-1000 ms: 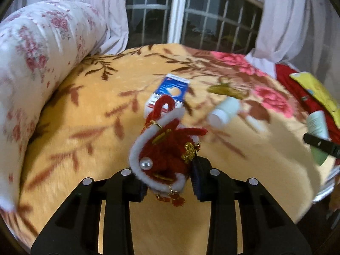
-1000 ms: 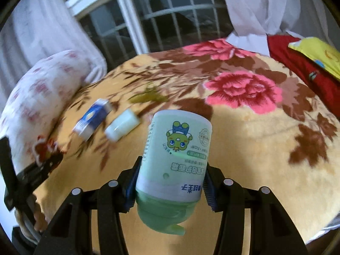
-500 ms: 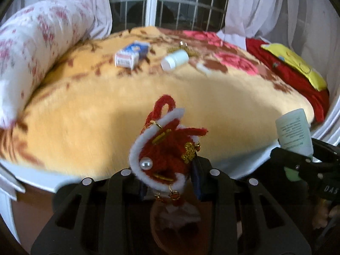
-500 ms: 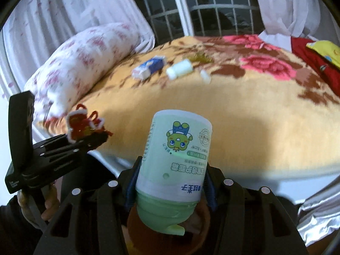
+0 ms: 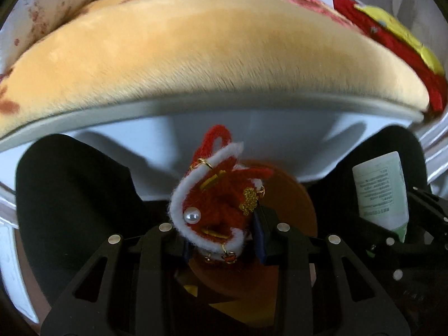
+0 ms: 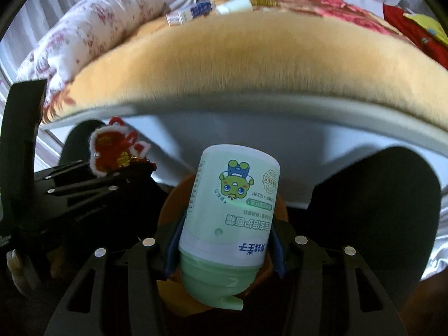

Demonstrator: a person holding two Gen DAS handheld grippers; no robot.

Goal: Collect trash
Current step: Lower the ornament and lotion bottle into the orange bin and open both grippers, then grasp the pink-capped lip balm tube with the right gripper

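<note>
My left gripper [image 5: 221, 240] is shut on a red and white yarn ornament [image 5: 215, 210] with a pearl and gold charms. My right gripper [image 6: 224, 249] is shut on a pale green cream bottle [image 6: 232, 218] held cap down. Both point down in front of the bed, over an orange-brown round container [image 5: 291, 196] on the floor, also seen under the bottle as the container [image 6: 170, 210]. In the right wrist view the left gripper [image 6: 112, 168] with the ornament [image 6: 112, 151] is at the left. In the left wrist view the bottle [image 5: 380, 193] shows at the right.
The bed's yellow flowered blanket [image 5: 212, 53] fills the upper half, with a white bed frame [image 5: 252, 128] below it. A blue and white box [image 6: 193, 12] and a small white bottle [image 6: 233, 4] lie far back on it. A person's dark-clad knees [image 5: 75, 196] flank the container.
Both grippers have drawn back from over the bed and sunk below its edge, tilting downward. The floor container has come into view beneath them. Both grips are unchanged.
</note>
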